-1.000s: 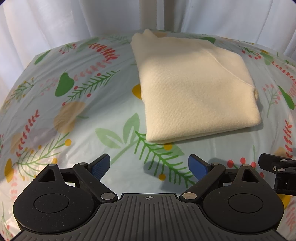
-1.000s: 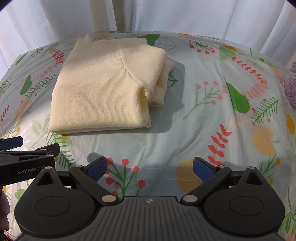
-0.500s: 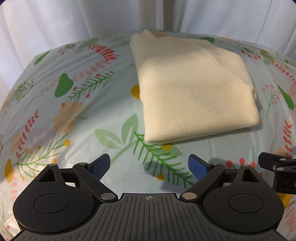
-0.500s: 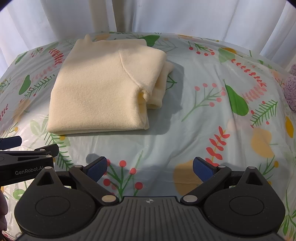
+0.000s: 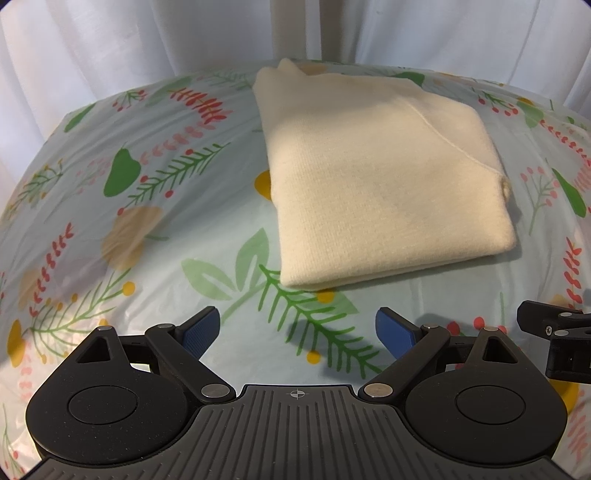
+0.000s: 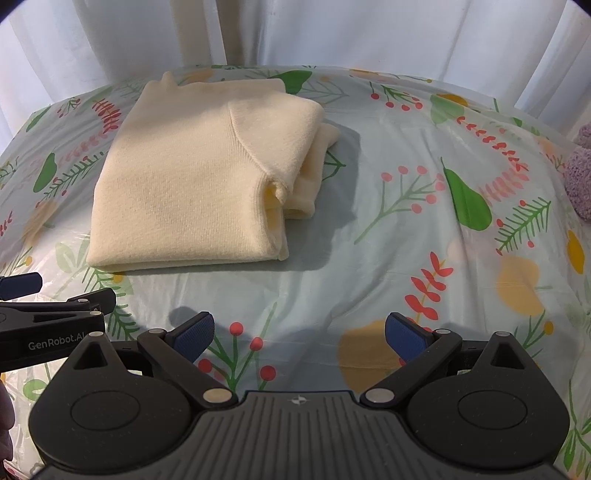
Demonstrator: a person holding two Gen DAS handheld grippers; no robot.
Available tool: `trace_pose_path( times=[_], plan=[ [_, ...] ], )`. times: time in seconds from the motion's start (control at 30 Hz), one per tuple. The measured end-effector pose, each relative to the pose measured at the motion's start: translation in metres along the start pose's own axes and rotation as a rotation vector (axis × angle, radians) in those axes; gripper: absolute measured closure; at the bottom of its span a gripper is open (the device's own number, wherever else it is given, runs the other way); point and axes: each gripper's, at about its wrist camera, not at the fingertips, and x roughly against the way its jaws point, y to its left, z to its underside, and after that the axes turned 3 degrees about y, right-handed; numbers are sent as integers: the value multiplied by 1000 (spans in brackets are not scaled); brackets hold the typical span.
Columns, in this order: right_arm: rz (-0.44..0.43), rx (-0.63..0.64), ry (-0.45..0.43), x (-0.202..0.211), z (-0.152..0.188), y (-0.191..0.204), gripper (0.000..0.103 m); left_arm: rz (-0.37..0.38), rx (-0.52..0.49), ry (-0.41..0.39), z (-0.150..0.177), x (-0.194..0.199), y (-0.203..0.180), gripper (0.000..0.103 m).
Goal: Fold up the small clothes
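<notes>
A cream knit sweater [image 5: 384, 184] lies folded into a thick rectangle on the floral tablecloth [image 5: 155, 206]; it also shows in the right wrist view [image 6: 192, 184], with a sleeve end poking out at its right side. My left gripper [image 5: 297, 326] hovers open just in front of the sweater's near edge, nothing between its blue pads [image 5: 201, 326]. My right gripper [image 6: 300, 332] is open too, in front of and to the right of the sweater. Each gripper's side shows at the edge of the other's view.
White curtains [image 6: 332, 33] hang behind the table's far edge. A purple fuzzy item [image 6: 580, 177] sits at the right edge of the table. Bare tablecloth [image 6: 443, 229] lies to the right of the sweater and to its left.
Both grippers have drifted slightly, so the sweater sits a touch lower and farther left in the views. Both grippers stay open and the sweater has not moved.
</notes>
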Motion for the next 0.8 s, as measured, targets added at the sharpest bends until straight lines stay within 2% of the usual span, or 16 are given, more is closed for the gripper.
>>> trace_pose_path(
  times=[0.57, 0.8],
  plan=[
    [14, 0, -8, -1, 0, 1, 4, -1, 9, -3, -4, 0, 1, 8],
    [17, 0, -4, -1, 1, 3, 4, -26, -20, -34, -1, 2, -2, 8]
  ],
)
